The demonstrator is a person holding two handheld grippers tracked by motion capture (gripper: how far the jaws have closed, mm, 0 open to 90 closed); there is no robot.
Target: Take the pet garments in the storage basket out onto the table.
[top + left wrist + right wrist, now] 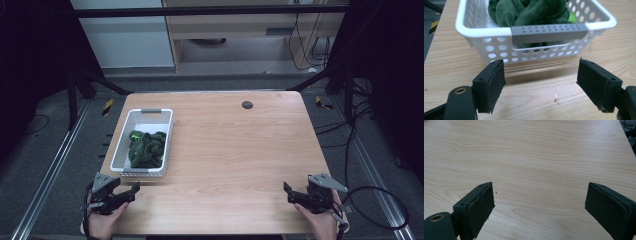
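Note:
A white perforated basket (125, 135) stands on the left part of the wooden table (235, 150). Green plush fabric (146, 148) lies heaped inside it. The left gripper view looks at the basket's near end wall (499, 48) with its grey handle strip (549, 32), and the green plush (524, 12) rises above the rim. My left gripper (134, 190) is open near the table's front left corner, just short of the basket, with nothing between its jaws (541, 82). My right gripper (289, 192) is open at the front right over bare wood (539, 202).
A small dark round cap (247, 104) sits in the tabletop near the far edge. Dark floor with metal rails and cables surrounds the table. A pale cabinet and a wooden unit stand behind it.

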